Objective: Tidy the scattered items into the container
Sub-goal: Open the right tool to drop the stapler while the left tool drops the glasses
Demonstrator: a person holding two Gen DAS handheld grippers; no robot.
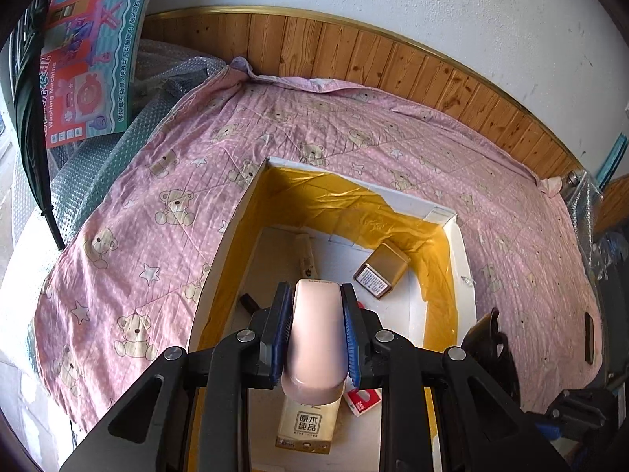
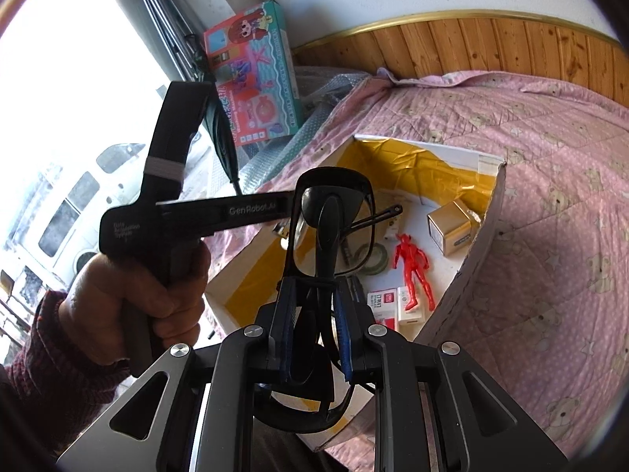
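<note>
The left gripper (image 1: 316,295) is clamping a pink case (image 1: 314,338) between its blue-padded fingers (image 1: 350,330), pointing downward. In the right wrist view, a hand (image 2: 137,295) in a dark red sleeve (image 2: 47,358) is gripping the left gripper's handle. The right gripper (image 2: 314,291) is pinching folded black glasses (image 2: 330,228), the frame sticking up beyond its fingertips.
</note>
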